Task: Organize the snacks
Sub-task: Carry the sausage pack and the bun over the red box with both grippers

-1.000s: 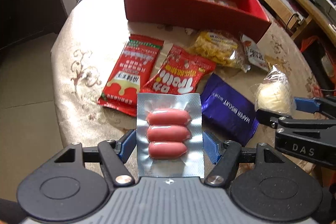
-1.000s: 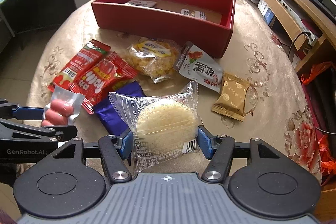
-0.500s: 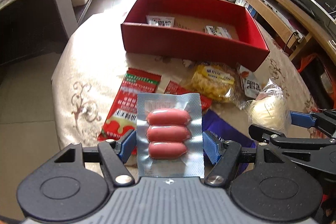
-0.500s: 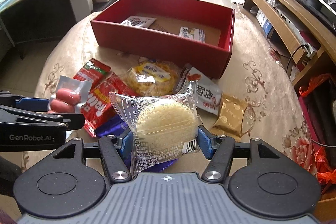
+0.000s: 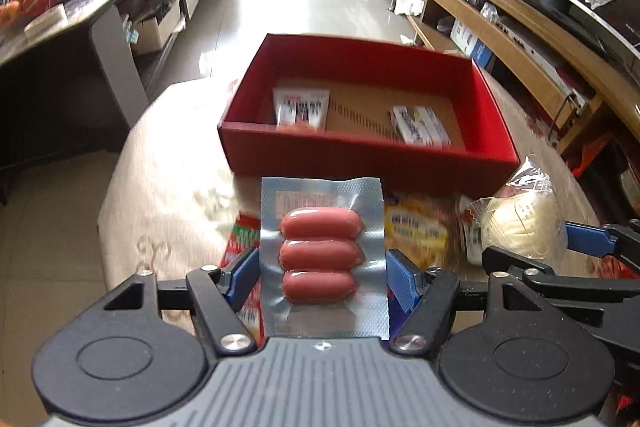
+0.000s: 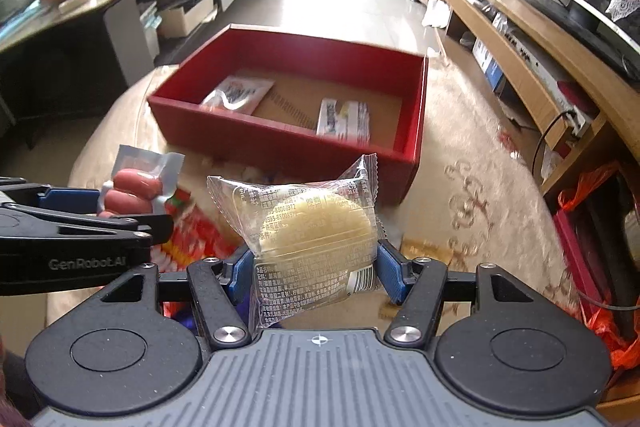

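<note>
My left gripper [image 5: 322,273] is shut on a clear vacuum pack of three pink sausages [image 5: 320,251], held above the table in front of the red box [image 5: 360,155]. My right gripper [image 6: 314,269] is shut on a round pale cake in a clear wrapper [image 6: 316,223], also lifted. Each gripper shows in the other's view: the cake [image 5: 520,227] at right, the sausage pack [image 6: 134,187] at left. The red box [image 6: 288,143] lies open-topped ahead and holds two white packets [image 5: 302,107] [image 6: 344,119] on its cardboard floor.
Snack packs remain on the cream patterned tablecloth [image 6: 472,195] below: a yellow bag [image 5: 416,227], red packs [image 6: 200,235], a gold packet [image 6: 416,247]. A dark counter [image 5: 60,23] stands at left, a wooden TV bench [image 6: 520,39] at right. An orange bag [image 6: 592,183] hangs past the table's right edge.
Both grippers rose and moved forward toward the red box with their packs still held. The box's inside now shows, and the snacks on the table slid under the grippers.
</note>
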Demonstrator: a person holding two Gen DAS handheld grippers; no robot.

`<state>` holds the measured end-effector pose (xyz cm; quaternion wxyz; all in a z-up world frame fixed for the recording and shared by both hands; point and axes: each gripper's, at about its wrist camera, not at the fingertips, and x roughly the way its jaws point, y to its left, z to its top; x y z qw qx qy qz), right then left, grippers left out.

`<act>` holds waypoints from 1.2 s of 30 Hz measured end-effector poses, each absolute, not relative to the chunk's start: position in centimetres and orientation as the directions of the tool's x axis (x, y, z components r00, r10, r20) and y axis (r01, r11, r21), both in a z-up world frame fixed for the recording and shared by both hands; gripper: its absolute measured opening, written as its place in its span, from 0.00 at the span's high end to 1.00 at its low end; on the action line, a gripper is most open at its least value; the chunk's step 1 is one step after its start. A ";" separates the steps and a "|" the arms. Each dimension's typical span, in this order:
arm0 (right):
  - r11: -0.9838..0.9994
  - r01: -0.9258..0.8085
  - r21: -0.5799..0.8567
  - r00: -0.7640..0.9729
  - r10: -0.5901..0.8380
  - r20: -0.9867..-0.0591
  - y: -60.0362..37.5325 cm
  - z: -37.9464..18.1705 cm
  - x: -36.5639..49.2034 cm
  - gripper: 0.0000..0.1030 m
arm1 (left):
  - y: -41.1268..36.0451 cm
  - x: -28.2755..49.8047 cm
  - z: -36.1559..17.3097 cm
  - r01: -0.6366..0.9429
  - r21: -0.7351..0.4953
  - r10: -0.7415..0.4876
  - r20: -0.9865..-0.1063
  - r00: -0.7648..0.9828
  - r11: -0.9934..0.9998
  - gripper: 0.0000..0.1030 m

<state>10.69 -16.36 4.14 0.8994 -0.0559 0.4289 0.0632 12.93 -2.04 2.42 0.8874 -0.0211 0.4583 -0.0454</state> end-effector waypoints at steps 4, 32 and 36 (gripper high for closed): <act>0.990 -0.140 -0.038 0.639 0.061 -0.767 -16.7 4.7 12.2 0.33 | -2.2 14.7 3.2 0.056 -0.080 -0.098 -0.801 0.590 0.995 0.38; 0.996 -0.077 -0.038 0.621 0.018 -0.783 -17.1 3.4 25.0 0.33 | -3.9 28.8 1.8 -0.006 0.001 0.005 -0.793 0.610 1.000 0.38; 0.997 -0.072 -0.037 0.602 0.014 -0.798 -17.0 2.4 26.3 0.33 | -4.0 30.1 0.6 -0.018 0.013 0.021 -0.805 0.592 1.000 0.38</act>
